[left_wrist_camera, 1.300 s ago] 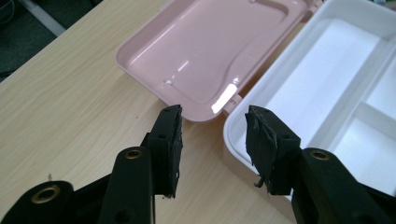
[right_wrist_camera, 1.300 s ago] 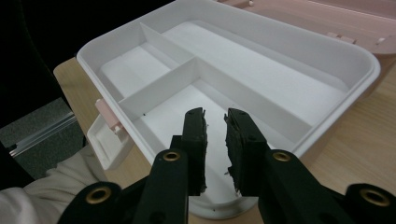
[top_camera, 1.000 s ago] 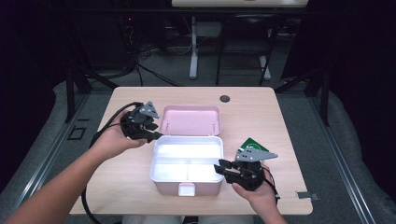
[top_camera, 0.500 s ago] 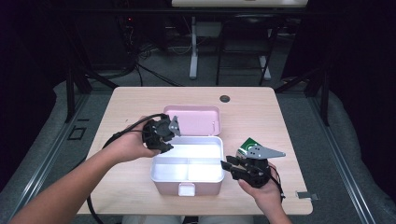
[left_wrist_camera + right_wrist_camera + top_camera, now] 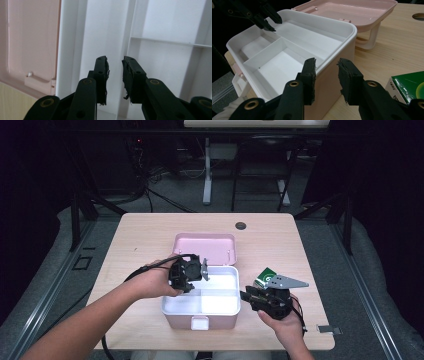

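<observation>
A pink box [image 5: 200, 320] stands open at the table's middle, its lid [image 5: 205, 247] laid back behind it. Inside sits a white divided tray [image 5: 220, 295]. My left gripper [image 5: 192, 270] hangs over the tray's rear left part. Its jaws have just been closing and stand a little apart above a divider [image 5: 130, 32], gripping nothing. This gripper also appears far off as the left gripper [image 5: 265, 21]. My right gripper [image 5: 250, 296] is at the box's right side, one jaw inside the rim and one outside, shut on the wall [image 5: 327, 75].
A green carton [image 5: 265, 276] lies on the table [image 5: 150, 235] just right of the box, close to my right gripper. A dark round grommet [image 5: 241, 225] sits near the far edge. Bare wood lies left of the box.
My left gripper has moved right and down from beside the lid to over the tray, and its jaws have narrowed. The right gripper has stayed at the box's right wall.
</observation>
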Motion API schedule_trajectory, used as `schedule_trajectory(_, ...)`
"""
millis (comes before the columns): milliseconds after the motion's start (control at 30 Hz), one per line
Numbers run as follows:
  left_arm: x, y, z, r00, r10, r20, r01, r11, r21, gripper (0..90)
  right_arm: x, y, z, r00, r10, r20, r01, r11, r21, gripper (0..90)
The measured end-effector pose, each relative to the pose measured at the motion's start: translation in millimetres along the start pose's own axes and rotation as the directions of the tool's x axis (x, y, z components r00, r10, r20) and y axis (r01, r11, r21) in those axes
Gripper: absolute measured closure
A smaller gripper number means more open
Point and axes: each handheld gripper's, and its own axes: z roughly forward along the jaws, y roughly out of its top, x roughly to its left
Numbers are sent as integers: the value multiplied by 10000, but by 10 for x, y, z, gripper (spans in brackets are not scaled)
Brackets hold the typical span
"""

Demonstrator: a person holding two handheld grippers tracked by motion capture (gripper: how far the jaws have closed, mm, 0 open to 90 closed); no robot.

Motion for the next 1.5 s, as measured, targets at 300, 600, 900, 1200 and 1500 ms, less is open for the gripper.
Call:
schedule_trajectory(300,-37,61,-4,9994,230,268,-233,9997,108,750,-18,-8,-1,9999,98,40,-98,9999,-23,666)
schedule_trajectory(600,-86,124,124,9982,496,351,-515,9972,547,775,-25,-26,27,9999,92,48,-92,9999,71,664)
schedule_trajectory(900,-128,202,238,9958,838,365,-864,9935,742,816,-38,-46,47,9999,136,30,-136,9998,127,661)
schedule_trajectory(1200,-101,208,250,9945,866,587,-909,9931,743,848,-45,-61,61,9998,192,38,-192,9997,163,657)
schedule_trajectory(1500,-81,193,216,9936,863,725,-916,9932,724,861,-61,-67,58,9997,216,81,-217,9997,104,657)
